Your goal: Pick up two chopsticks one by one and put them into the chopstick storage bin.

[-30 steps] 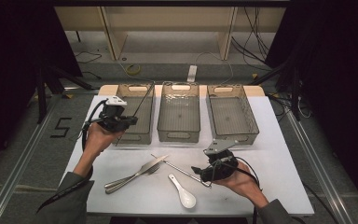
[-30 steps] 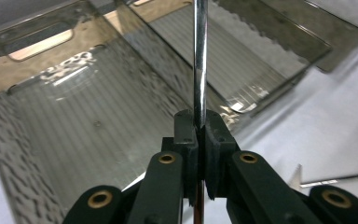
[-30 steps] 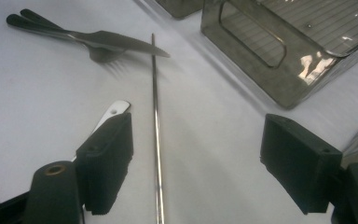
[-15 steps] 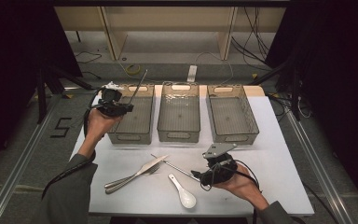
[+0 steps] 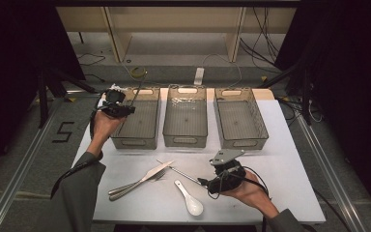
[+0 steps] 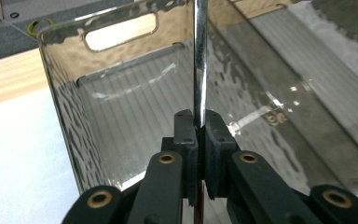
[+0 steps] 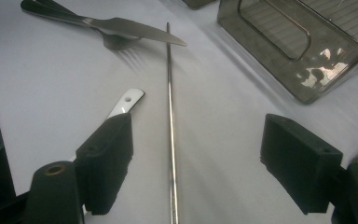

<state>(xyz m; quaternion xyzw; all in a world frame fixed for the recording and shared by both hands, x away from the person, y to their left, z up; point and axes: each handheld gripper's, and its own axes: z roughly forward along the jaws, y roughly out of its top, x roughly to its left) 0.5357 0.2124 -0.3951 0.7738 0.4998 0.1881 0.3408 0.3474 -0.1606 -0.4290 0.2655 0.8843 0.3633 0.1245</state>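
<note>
Chopstick [image 6: 200, 60], thin and metal, stood clamped between the left gripper's [image 5: 117, 107] jaws, rising upright over the left bin [image 5: 136, 121]. Taking that bin as the landmark: the white bench [image 5: 280, 159] carried it, and two more clear bins stood in a row to its right, the middle bin [image 5: 185, 116] just beside it and the right bin [image 5: 240, 118] beyond that. The left gripper hung at the bin's left rim, near its far end; in the left gripper view the chopstick crossed the handle-slot end wall.

Nearer the person than the bin, and to its right, the right gripper [image 5: 211, 182] lay low over the bench, its jaws well apart around nothing. A second chopstick [image 7: 170, 116] lay flat on the bench between those open jaws. Just in front of the bin lay a knife [image 5: 147, 175] across a fork [image 7: 121, 44], and a white spoon [image 5: 189, 200] lay nearer the person still, beside the right gripper.
</note>
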